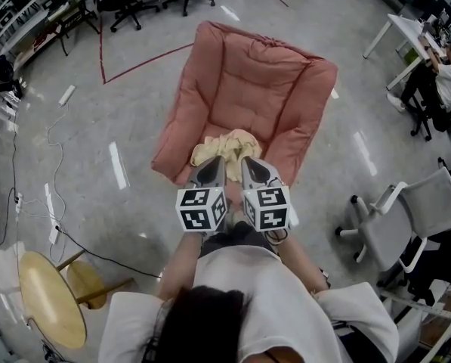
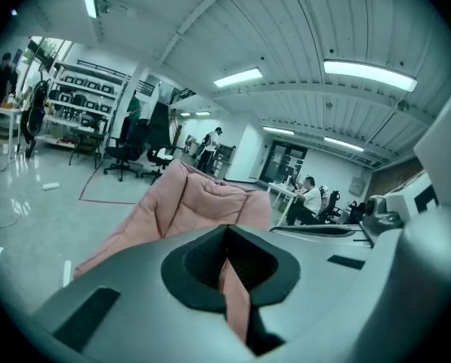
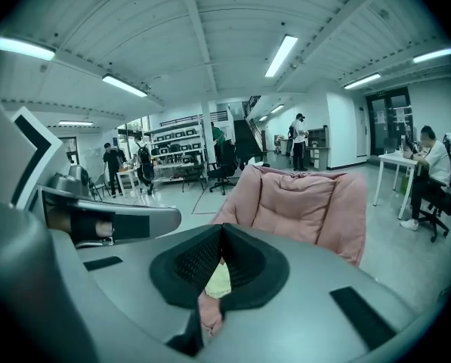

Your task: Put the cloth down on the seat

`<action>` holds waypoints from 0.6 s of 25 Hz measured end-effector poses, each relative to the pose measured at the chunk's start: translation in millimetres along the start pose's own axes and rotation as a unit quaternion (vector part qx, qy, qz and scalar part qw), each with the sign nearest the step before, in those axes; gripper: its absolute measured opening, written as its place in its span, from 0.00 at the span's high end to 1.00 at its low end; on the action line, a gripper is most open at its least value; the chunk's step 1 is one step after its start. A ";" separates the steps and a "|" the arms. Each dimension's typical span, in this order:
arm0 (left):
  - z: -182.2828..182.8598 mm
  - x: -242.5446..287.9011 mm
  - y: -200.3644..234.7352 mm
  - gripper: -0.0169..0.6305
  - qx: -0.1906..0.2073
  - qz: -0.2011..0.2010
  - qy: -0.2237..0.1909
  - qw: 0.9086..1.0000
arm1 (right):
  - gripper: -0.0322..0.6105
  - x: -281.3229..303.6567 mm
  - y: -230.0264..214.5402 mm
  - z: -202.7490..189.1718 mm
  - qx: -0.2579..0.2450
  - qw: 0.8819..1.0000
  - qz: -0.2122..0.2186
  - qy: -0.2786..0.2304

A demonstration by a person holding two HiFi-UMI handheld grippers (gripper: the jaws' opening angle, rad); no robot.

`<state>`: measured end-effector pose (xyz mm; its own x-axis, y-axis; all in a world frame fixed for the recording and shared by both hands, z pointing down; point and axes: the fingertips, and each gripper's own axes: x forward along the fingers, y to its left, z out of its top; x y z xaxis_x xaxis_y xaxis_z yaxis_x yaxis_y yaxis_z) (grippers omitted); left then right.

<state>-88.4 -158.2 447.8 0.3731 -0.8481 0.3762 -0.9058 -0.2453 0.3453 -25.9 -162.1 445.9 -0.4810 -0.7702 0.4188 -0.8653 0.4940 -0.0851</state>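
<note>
Head view, starting at the left: a round yellow stool (image 1: 50, 307) stands on the floor at about 8 o'clock from the person, well clear of the work.

Nearer the middle, the left gripper (image 1: 212, 171) points toward 12 o'clock and slightly downward. Its jaws are drawn fully narrow. The left gripper view shows a strip of fabric caught in the slit. The strip looks pinkish, closer to the cushion's colour than to cream, so reading it as a fold of the cloth is a judgement.

The cloth (image 1: 227, 144), pale yellow and bunched, sits at the 6 o'clock edge of the pink seat (image 1: 248, 82), on its front lip rather than the middle. Both tips are on it.

Just beside, at 3 o'clock of its partner, the right gripper (image 1: 254, 171) is likewise closed tight. The right gripper view shows a yellow tuft of the cloth between the jaws.

Pinching at two neighbouring points probably serves to carry the fabric as one bundle and later draw it apart. The shallow downward tilt keeps the seat's centre, at 12 o'clock, in line for laying it down.

At 3 o'clock on the far right stands a grey office chair (image 1: 406, 229), uninvolved.
</note>
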 end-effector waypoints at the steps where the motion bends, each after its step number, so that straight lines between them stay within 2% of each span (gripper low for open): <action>1: 0.8 -1.2 -0.4 0.93 0.003 0.001 -0.001 1.000 | 0.91 -1.0 1.0 0.4 -0.002 1.000 0.000 0.000; 15: -5.1 -5.2 16.3 0.93 -0.006 0.013 0.002 1.000 | 0.91 7.2 13.4 -3.4 -0.011 1.000 0.006 0.004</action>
<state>-104.1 -155.4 455.8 0.3512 -0.8517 0.3889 -0.9126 -0.2185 0.3456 -40.4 -159.7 450.9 -0.4908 -0.7606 0.4251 -0.8558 0.5123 -0.0714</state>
